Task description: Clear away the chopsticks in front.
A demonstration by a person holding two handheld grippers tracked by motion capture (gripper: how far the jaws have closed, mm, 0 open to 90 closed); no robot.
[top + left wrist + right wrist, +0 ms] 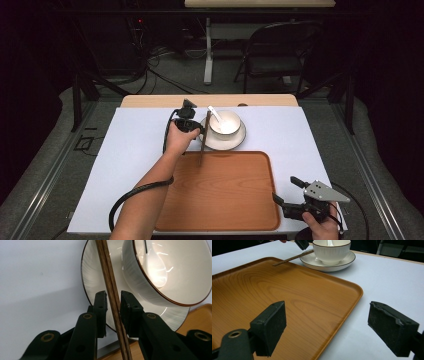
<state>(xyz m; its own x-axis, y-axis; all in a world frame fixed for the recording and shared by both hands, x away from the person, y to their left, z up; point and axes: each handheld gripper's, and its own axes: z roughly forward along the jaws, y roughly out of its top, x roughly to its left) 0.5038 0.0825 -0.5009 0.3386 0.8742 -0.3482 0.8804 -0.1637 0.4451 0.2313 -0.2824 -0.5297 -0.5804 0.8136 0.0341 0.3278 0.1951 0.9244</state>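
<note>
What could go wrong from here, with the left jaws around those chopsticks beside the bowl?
1. The left gripper has its jaws around the chopsticks with small gaps visible; lifted before closing, they could slip or split apart.
2. The chopsticks lean across the saucer rim, close to the bowl; a sideways pull might nudge the bowl or the spoon inside it.

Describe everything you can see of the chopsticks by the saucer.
The chopsticks are a pair of slim, dark brown sticks with a wood-like grain, lying close side by side. They pass between the jaws of the left gripper; the jaws stand close on either side, though firm contact is not certain. One end lies over the rim of the white saucer beside the bowl; the other reaches over the far edge of the wooden tray.
</note>
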